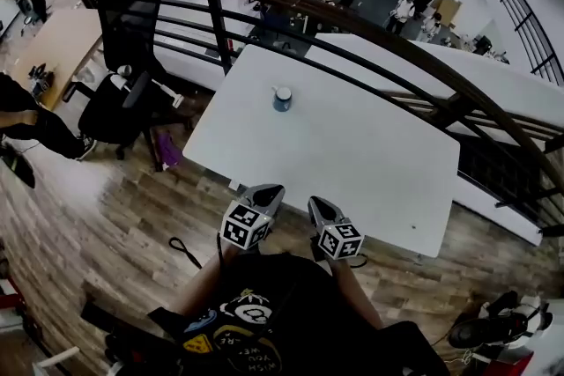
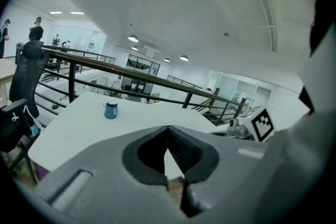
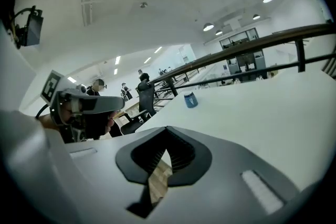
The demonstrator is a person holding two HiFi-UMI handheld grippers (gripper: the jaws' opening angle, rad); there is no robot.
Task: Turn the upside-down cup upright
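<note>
A small blue cup with a pale top end stands alone toward the far side of the white table. It also shows as the blue cup far ahead in the left gripper view and as the blue cup in the right gripper view. My left gripper and right gripper hover side by side at the table's near edge, well short of the cup. The left gripper and the right gripper both have their jaws shut, with nothing between them.
A black office chair stands left of the table. A dark curved railing runs behind it, with a lower floor and people beyond. A black cable lies on the wooden floor near my feet.
</note>
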